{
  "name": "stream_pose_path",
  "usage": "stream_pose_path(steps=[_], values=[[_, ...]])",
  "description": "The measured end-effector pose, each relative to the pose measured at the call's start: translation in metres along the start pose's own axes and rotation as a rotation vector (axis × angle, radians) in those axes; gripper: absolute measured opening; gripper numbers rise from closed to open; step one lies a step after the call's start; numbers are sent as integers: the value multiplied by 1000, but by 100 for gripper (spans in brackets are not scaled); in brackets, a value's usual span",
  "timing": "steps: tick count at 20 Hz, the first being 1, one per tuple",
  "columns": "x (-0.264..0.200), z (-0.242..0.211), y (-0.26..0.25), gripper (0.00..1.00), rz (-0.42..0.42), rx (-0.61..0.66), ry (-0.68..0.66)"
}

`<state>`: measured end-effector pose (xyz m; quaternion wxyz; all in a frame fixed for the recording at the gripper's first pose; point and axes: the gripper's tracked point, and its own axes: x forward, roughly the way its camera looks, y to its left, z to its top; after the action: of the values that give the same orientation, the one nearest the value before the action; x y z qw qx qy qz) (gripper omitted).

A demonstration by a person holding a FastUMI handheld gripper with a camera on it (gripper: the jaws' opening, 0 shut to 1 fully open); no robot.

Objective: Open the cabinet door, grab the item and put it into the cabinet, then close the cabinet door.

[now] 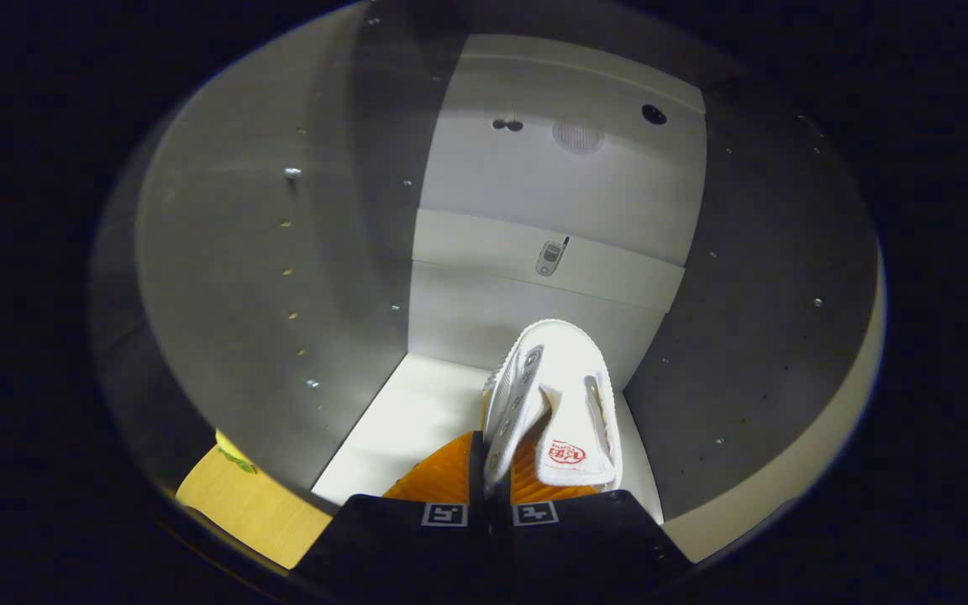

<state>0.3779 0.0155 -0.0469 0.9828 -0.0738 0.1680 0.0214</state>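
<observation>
A white canvas shoe [564,395] with a red mark on its tongue points away from me, its toe toward the cabinet's back wall [534,311]. My gripper [491,458] is shut on the shoe's left side wall near the lacing eyelets, both fingers pressed close together on it. The shoe is inside the open cabinet, over the pale cabinet floor [404,428]; I cannot tell whether its sole rests on the floor. The cabinet door itself is out of sight.
Grey side walls [282,319] with rows of shelf-pin holes close in left and right. A small metal fitting [549,257] sits on a rail across the back wall. A wooden surface [249,504] lies outside the cabinet, to the left of the fingers.
</observation>
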Motion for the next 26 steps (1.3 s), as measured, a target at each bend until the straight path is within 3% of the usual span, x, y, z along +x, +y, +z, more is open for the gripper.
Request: stream_pose_path(steps=[6,12,15,17,20,23,24,26], values=[[73,-27,-17,5,-56,25,95],[96,-37,-9,5,-34,66,136],[94,-46,-9,12,-40,76,168],[88,-37,-11,23,-65,26,121],[65,-24,2,59,-30,14,78],[30,-12,7,89,-18,71,17],[17,-9,8,96,-18,86,-9],[-17,-1,7,99,-27,82,-69]])
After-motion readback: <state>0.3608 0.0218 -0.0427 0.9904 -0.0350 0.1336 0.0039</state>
